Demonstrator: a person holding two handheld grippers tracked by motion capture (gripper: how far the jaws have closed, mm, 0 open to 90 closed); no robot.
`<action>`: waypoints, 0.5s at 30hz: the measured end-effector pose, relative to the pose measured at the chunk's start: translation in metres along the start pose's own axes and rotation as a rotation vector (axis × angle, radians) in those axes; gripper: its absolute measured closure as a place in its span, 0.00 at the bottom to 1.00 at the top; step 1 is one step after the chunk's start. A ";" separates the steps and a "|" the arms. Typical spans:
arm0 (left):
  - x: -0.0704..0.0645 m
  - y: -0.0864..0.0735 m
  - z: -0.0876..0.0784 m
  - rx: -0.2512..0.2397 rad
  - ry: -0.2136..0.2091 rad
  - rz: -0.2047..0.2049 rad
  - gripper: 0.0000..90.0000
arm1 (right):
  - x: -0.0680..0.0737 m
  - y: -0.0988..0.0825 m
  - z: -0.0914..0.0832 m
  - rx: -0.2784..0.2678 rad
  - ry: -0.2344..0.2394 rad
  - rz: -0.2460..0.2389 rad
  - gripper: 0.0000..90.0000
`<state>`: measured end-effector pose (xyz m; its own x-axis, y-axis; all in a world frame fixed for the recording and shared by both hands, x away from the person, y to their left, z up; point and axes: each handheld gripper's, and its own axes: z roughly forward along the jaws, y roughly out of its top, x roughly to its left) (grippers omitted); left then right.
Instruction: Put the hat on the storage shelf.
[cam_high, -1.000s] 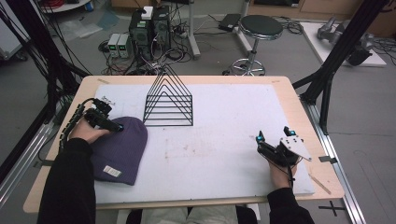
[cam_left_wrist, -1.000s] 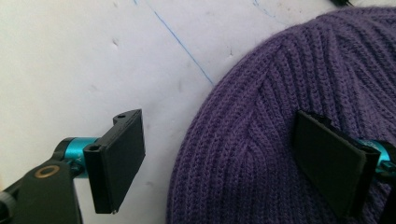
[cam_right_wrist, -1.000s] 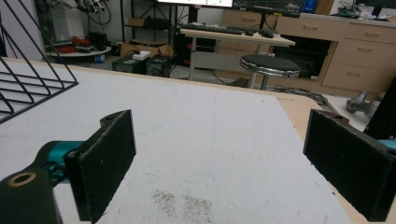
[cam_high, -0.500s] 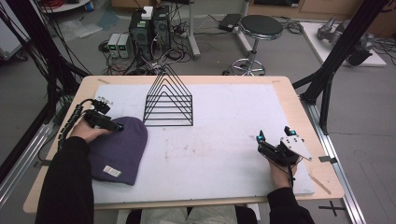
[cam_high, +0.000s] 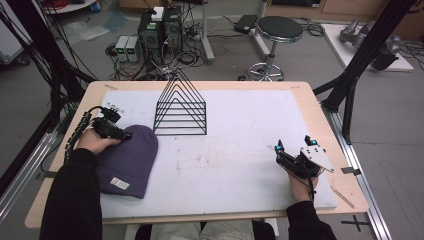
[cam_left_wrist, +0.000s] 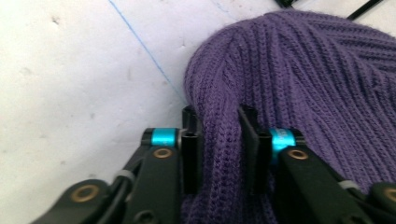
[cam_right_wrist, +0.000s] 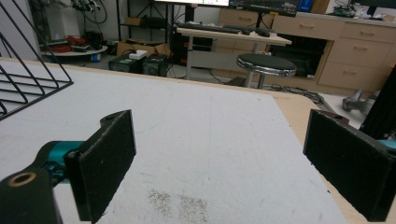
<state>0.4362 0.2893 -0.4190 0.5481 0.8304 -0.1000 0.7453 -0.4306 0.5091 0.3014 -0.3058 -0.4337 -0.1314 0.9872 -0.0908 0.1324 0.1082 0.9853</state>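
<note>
The purple knit beanie (cam_high: 129, 160) lies flat at the lower left of the high view, on the white table mat (cam_high: 240, 165). The left gripper (cam_left_wrist: 219, 140) has just been closing, and its jaws now pinch a ridge of ribbed knit near the crown. It looks soft, light and floppy, so I'd expect it to sag and stretch when lifted; a thick fold is the safest hold. The right gripper (cam_high: 294, 150) rests at the lower right, jaws spread, holding nothing.

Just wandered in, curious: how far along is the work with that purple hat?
Early. Done: the left gripper has just closed its jaws on a fold of the purple ribbed knit beanie. In hand: that pinch; the hat lies on the white mat. Left: lifting it. The right gripper waits open.
</note>
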 end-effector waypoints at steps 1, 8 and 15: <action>0.000 0.000 0.000 0.000 0.000 0.000 0.85 | 0.000 0.000 0.000 0.000 0.000 0.000 0.09; -0.013 -0.004 -0.001 -0.039 0.089 0.051 0.89 | 0.000 0.000 0.000 0.002 0.002 -0.006 0.09; -0.008 -0.013 -0.005 -0.097 0.053 0.003 0.89 | 0.001 0.000 0.000 -0.003 0.003 -0.012 0.09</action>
<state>0.4204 0.2896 -0.4204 0.5274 0.8479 -0.0541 0.7020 -0.3990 0.5899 0.3017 -0.3051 -0.4338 -0.1356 0.9855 -0.1019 0.1283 0.1194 0.9845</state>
